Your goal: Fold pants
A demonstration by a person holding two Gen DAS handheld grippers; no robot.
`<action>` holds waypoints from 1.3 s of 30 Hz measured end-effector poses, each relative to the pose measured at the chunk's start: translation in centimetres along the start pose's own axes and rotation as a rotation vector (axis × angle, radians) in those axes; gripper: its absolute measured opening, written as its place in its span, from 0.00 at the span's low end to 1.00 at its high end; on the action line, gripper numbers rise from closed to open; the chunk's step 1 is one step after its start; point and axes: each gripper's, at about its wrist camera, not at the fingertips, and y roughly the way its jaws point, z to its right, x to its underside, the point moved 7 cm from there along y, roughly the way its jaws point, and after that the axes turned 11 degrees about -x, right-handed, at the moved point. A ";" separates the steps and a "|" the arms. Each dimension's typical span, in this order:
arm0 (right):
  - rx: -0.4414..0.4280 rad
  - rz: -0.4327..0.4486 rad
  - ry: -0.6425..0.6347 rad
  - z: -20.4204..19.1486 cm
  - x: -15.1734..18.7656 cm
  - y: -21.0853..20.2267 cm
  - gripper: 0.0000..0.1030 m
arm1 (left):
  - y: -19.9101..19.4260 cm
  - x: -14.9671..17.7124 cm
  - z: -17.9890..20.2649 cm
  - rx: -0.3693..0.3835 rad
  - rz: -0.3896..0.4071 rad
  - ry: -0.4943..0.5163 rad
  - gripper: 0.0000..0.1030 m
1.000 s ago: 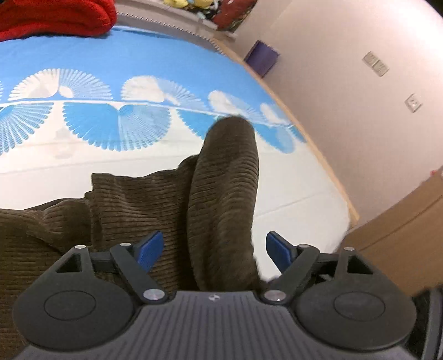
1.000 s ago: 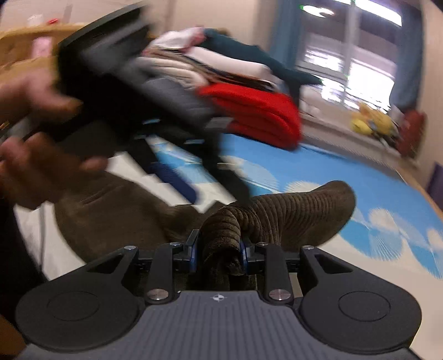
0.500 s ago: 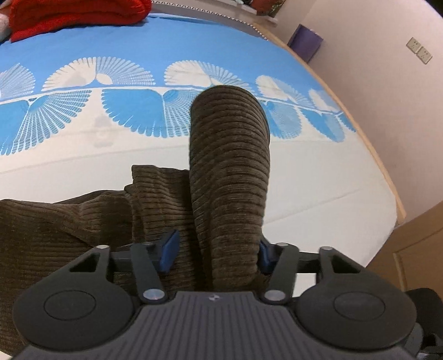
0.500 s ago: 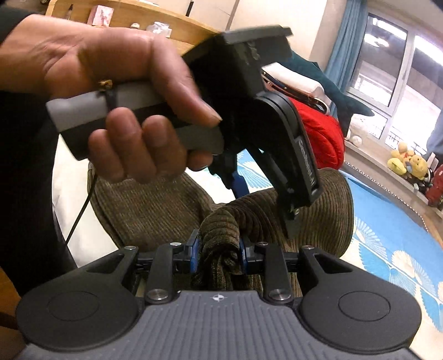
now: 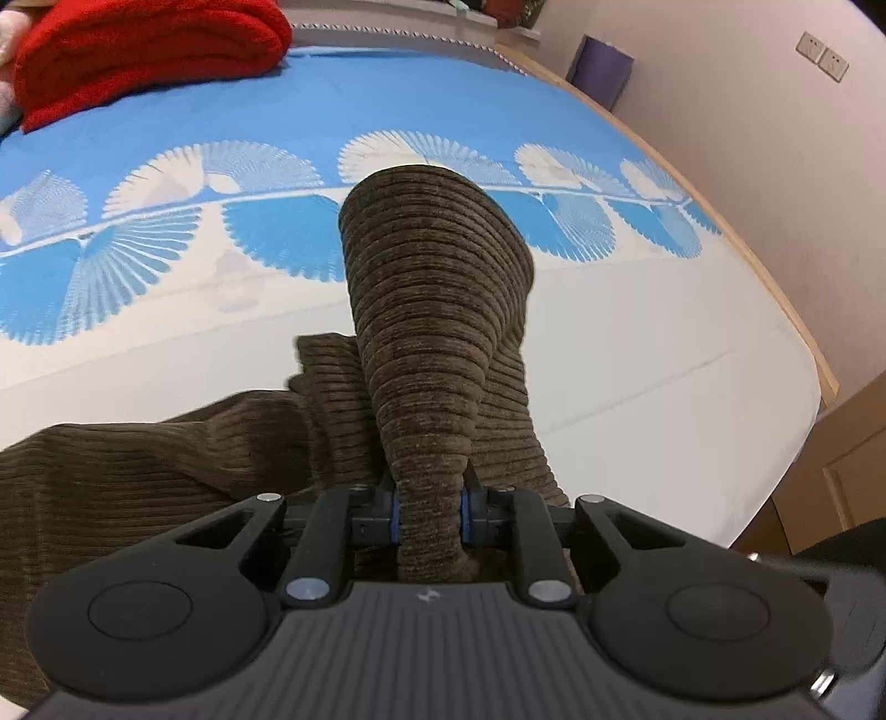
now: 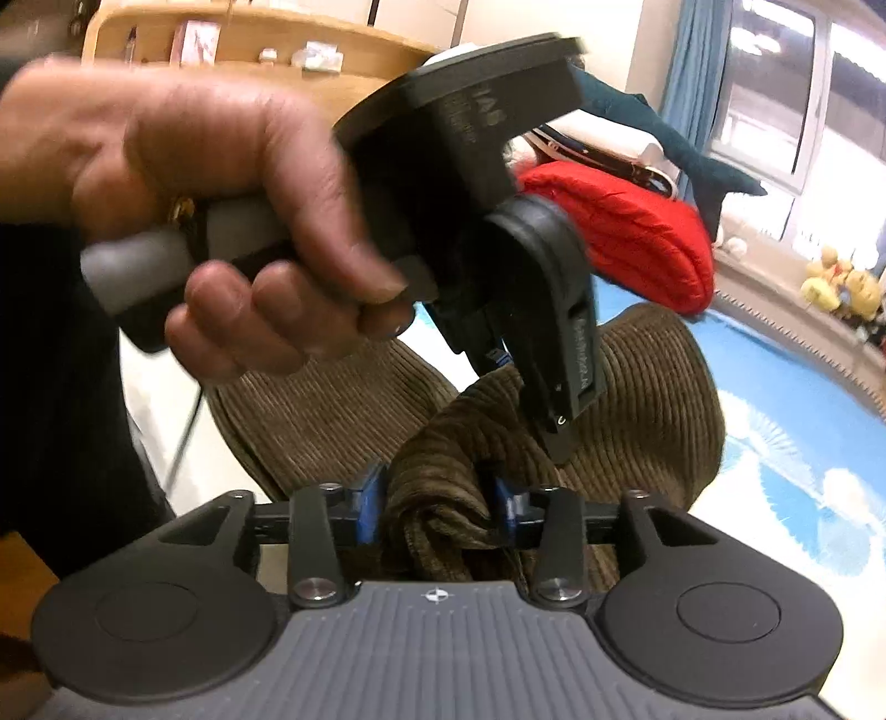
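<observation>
Two grippers were at the brown ribbed pants point(image 5: 432, 310) on the bed point(image 5: 637, 343). Lots of bare white and blue sheet lay open past the pants and to both sides. The wooden bed edge point(image 5: 775, 288) ran along the right, next to the wall point(image 5: 775, 138), so room was tighter there. A red blanket point(image 5: 149, 50) sat far off at the top left corner.

One rolled-up fold of the pants stood up from the left gripper point(image 5: 429, 512) and pointed away across the bed, toward the blue fan shapes. The rest of the pants lay flat and spread to the left. The left gripper's jaws had just been closing, and its pads pinched the fold tight.

From the right wrist view, the right gripper point(image 6: 437, 507) had a bunch of the cloth between its blue pads. Its jaws had just been opening, and a gap showed beside the right pad. A hand point(image 6: 221, 221) held the left gripper just above.
</observation>
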 end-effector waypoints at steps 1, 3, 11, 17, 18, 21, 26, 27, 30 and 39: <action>-0.027 0.012 0.029 0.3 -0.4 -0.3 0.50 | -0.4 0.1 -0.9 -0.005 0.004 -0.008 0.19; -0.106 0.022 0.129 1.3 -1.2 -0.8 0.60 | -1.2 0.6 -2.9 -0.018 0.004 -0.033 0.19; -0.217 -0.022 0.350 6.7 -4.0 -1.5 0.63 | -5.0 2.9 -14.3 -0.178 0.017 -0.157 0.18; -0.111 -0.082 0.542 10.4 -2.1 4.0 0.65 | -7.0 5.7 -23.9 -0.384 -0.018 -0.253 0.18; -0.134 -0.107 0.600 10.5 -1.4 5.4 0.65 | -7.2 6.1 -25.3 -0.392 -0.023 -0.282 0.18; -0.157 -0.131 0.680 9.9 -0.7 8.4 0.65 | -6.9 7.2 -28.7 -0.361 -0.048 -0.383 0.29; -0.180 -0.186 0.764 9.1 0.2 12.4 0.66 | -5.9 8.1 -31.6 -0.388 -0.068 -0.436 0.77; -0.181 -0.187 0.779 9.0 0.3 12.9 0.67 | -5.7 8.3 -31.8 -0.365 -0.081 -0.456 0.77; -0.197 -0.206 0.821 8.7 0.7 14.6 0.71 | -4.3 8.7 -31.7 -0.305 -0.140 -0.479 0.79; -0.157 -0.269 0.833 7.7 0.7 19.3 0.72 | -1.3 9.1 -30.2 -0.321 -0.214 -0.406 0.83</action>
